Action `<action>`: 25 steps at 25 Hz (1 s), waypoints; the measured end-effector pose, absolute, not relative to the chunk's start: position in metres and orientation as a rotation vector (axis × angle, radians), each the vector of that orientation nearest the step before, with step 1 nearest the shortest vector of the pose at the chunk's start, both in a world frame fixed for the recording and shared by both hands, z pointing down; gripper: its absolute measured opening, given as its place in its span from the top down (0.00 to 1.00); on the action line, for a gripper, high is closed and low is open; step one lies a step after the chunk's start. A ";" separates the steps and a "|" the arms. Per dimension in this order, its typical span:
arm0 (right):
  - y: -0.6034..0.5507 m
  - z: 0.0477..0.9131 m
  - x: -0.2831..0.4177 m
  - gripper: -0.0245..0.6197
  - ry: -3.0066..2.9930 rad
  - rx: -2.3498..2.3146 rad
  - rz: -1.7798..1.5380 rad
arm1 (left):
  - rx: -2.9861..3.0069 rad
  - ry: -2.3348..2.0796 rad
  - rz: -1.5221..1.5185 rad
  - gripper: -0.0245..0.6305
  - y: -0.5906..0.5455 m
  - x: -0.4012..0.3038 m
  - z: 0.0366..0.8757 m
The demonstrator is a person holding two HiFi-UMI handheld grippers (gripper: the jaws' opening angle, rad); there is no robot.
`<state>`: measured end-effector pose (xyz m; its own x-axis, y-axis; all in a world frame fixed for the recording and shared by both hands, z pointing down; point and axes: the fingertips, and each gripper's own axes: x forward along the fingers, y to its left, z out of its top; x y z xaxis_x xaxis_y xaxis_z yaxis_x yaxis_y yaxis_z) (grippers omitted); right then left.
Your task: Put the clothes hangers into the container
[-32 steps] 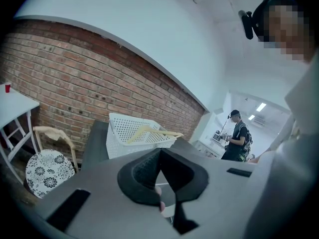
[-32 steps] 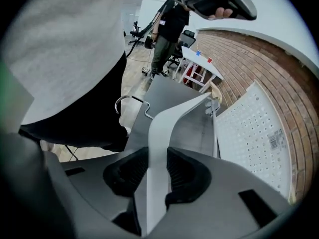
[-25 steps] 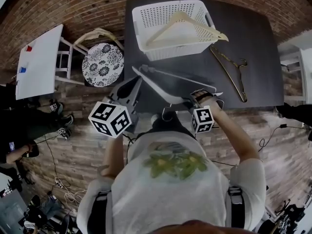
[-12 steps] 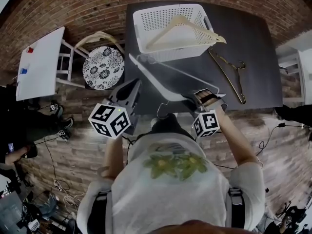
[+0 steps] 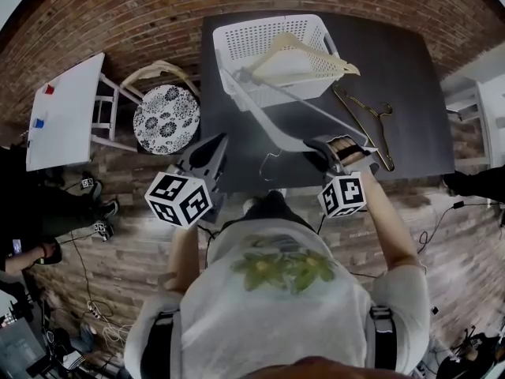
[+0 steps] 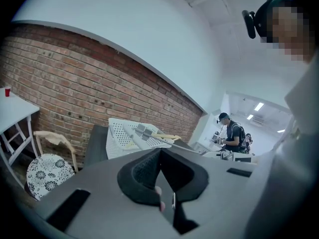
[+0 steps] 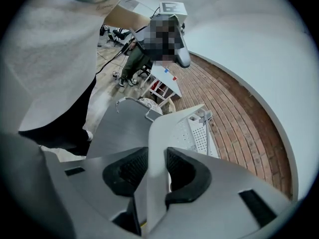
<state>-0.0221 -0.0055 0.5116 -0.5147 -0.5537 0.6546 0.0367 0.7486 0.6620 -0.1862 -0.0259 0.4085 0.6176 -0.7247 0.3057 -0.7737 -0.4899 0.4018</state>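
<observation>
over the near edge of the dark counter (image 5: 402, 77), the right tongs (image 5: 325, 147) are clamped on a grey plastic hanger (image 5: 264, 117) whose far end reaches the white basket's (image 5: 272, 24) near left corner; the left tongs (image 5: 219, 142) rest together, empty, at near left. best to lift the long hanger clear of the rim, then lay it beside the wooden hanger (image 5: 304, 54) lying across the basket. whether its far end touches the rim or hangs above it is unclear.

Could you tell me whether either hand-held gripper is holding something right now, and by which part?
The right hand-held gripper clamps the grey plastic hanger by one shoulder arm, near its end. The left hand-held gripper is shut on nothing.
</observation>
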 end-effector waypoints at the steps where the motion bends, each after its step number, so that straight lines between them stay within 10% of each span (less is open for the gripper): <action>1: -0.010 0.508 -0.019 0.75 -1.976 0.395 -0.788 | 2.340 -1.176 0.130 0.92 -0.027 -0.186 0.408; 25: -0.103 0.464 -0.005 0.75 -1.763 0.163 -0.832 | 2.339 -1.186 0.096 0.92 -0.051 -0.187 0.404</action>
<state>-0.0046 -0.1026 0.4636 -0.3667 -0.4973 0.7863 0.2908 0.7416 0.6046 -0.1870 -0.0508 0.4043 0.6154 -0.7349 0.2849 -0.7713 -0.4870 0.4099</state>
